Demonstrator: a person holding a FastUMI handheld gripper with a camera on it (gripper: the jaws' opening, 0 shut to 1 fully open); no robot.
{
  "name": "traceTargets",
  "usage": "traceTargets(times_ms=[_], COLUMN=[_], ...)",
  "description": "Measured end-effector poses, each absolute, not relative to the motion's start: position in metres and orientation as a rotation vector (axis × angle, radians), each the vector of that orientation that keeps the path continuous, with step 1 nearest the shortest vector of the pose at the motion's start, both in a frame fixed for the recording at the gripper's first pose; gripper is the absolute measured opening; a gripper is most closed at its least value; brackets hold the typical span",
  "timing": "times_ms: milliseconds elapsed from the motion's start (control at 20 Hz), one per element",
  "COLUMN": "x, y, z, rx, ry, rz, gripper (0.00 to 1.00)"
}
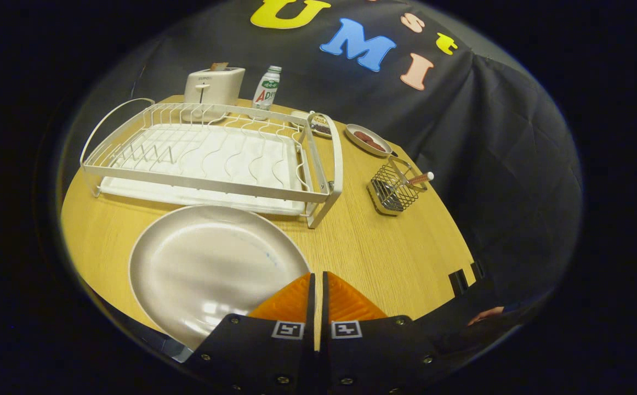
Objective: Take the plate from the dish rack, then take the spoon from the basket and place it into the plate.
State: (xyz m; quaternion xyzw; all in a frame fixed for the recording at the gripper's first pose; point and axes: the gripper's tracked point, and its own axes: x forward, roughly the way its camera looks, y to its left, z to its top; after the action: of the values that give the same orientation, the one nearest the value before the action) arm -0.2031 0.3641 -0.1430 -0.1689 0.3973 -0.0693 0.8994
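Black quilted cloth hangs behind a round-edged wooden bench (pixel 384 247), and everything in play sits on that pale wood. Nearest to me, the claw (pixel 318 277) points forward with its two fingers (pixel 291 302) drawn almost together, just a thin slit between them, and nothing is held in that slit. A big pale plate (pixel 209 269) lies flat on the bench just ahead and to the left of the fingers, its near rim running under the left finger so that I cannot tell whether they touch. Right behind the plate stands a white wire dish rack (pixel 214 159) on its white drip tray, no dishes standing in its slots; the rack's front corner comes close to the plate's far rim. Off to the right of the rack, well apart from the claw, a small wire basket (pixel 392 192) stands on the wood, and a spoon (pixel 414 179) leans in it with its handle sticking out towards the right, ending in a white tip. Beyond the basket lies a small oval dish (pixel 368 140) with something dark reddish on it. At the far end of the bench, behind the rack, a cream toaster (pixel 214 88) stands with a slice poking from the top, and a small white bottle (pixel 267 88) with a green label stands just beside it.
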Motion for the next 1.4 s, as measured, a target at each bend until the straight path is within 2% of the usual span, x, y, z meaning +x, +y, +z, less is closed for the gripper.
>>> traceTargets(times_ms=[50,450,500,650,700,750,1200,1400], x=[-0.202,-0.183,-0.177,-0.157,-0.15,-0.142,-0.082,-0.062], y=[0.364,0.352,0.342,0.322,0.313,0.305,0.23,0.21], z=[-0.142,-0.1,-0.095,-0.076,-0.07,-0.066,-0.053,-0.062], rx=[-0.355,-0.295,-0.289,-0.274,-0.275,-0.272,-0.194,-0.166], ry=[0.821,0.728,0.715,0.676,0.666,0.656,0.637,0.651], rz=[-0.138,-0.138,-0.155,-0.189,-0.204,-0.216,-0.358,-0.369], gripper=[0.07,0.09,0.16,0.17,0.33,0.35,0.36,0.36])
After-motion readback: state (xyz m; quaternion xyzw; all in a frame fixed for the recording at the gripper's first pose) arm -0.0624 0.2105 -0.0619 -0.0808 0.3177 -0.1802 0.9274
